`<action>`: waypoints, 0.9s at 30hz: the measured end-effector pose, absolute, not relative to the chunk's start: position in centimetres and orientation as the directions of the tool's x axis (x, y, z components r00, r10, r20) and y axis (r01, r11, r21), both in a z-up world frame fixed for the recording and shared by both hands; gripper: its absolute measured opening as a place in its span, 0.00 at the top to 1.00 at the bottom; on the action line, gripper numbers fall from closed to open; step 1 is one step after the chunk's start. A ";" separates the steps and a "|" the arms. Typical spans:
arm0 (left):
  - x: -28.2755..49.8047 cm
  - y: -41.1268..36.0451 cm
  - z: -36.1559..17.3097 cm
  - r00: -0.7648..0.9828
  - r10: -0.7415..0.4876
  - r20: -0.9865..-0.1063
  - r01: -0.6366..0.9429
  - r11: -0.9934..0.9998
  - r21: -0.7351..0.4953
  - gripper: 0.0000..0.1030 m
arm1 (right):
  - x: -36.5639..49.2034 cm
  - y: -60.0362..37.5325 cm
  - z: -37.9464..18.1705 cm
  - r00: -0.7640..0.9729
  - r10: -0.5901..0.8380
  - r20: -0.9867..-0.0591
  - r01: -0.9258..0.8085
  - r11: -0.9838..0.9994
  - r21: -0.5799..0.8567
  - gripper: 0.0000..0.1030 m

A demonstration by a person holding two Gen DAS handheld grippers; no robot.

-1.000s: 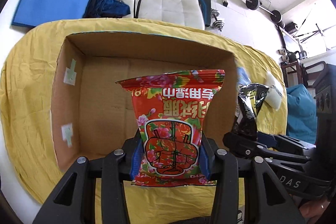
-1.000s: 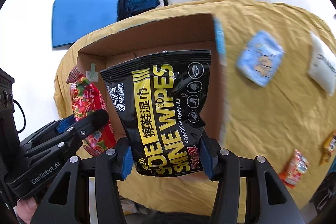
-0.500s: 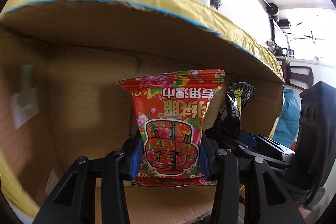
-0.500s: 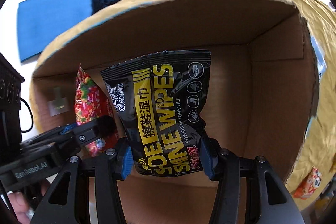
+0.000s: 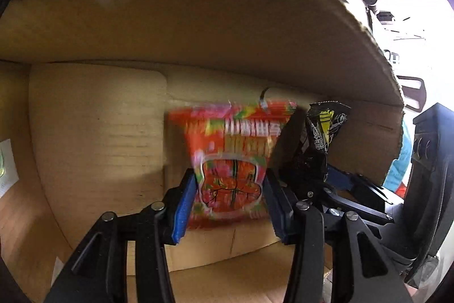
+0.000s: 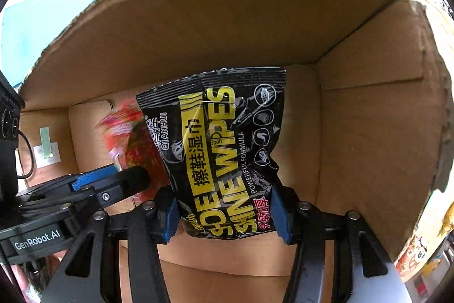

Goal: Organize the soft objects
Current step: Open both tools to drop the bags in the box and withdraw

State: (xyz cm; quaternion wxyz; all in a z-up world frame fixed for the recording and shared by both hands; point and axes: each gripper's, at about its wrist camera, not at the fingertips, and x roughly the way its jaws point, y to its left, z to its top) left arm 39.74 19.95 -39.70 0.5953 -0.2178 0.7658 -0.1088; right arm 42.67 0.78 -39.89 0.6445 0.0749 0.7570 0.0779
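Both tongs reach inside the cardboard box (image 6: 369, 118): left gripper (image 5: 229, 206), lower centre of its view, stands apart around a blurred red wet-wipes packet (image 5: 231, 158), whether touching I cannot tell; right gripper (image 6: 227, 215) is clamped on an upright black shoe shine wipes pack (image 6: 221, 149), the red packet left of it.
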 end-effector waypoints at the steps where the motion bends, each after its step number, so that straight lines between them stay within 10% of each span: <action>1: 39.6 20.0 -39.5 -0.198 -0.454 -0.869 -0.205 0.886 -0.416 0.55 | 42.6 0.9 -40.0 -0.161 0.212 -0.964 0.007 0.977 0.213 0.45; 19: 36.7 20.1 -31.0 -0.029 -0.223 -0.974 -0.132 0.967 -0.217 0.13 | 39.2 3.7 -36.7 -0.100 0.152 -0.983 -0.085 0.983 0.160 0.01; 27: 32.7 21.9 -27.3 0.132 -0.142 -0.981 -0.108 0.982 -0.157 0.00 | 37.0 3.4 -33.5 -0.007 0.130 -0.992 -0.128 0.983 0.129 0.00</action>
